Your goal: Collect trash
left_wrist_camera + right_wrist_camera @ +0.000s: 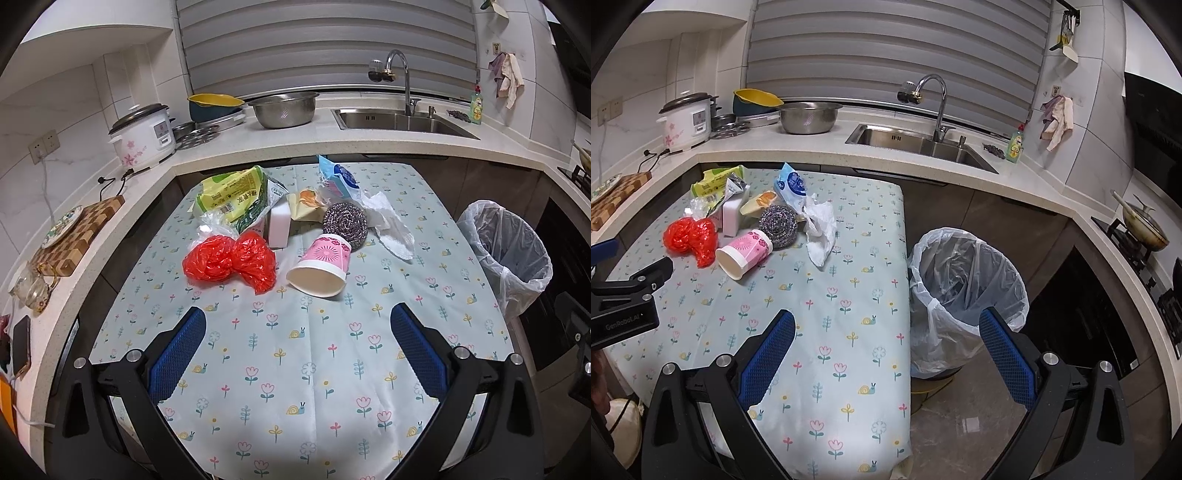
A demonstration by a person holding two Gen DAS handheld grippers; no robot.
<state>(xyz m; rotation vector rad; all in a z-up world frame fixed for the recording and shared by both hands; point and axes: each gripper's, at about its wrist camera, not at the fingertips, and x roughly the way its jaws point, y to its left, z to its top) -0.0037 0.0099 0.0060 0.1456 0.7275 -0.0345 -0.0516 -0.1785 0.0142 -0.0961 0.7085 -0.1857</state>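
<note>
On the flowered table (pixel 295 369) a heap of trash lies toward twelve o'clock from the left gripper (pixel 297 325), whose blue pads are spread wide with nothing between them. A pink paper cup (pixel 321 264) lies on its side, touching a steel scourer (pixel 345 221) behind it; a crumpled red bag (pixel 231 262) sits at its nine o'clock, a white tissue (pixel 391 225) at two o'clock. The right gripper (pixel 886 328) hangs equally released over the table edge, with the lined bin (pixel 964 295) at its one o'clock, standing just beside the table.
</note>
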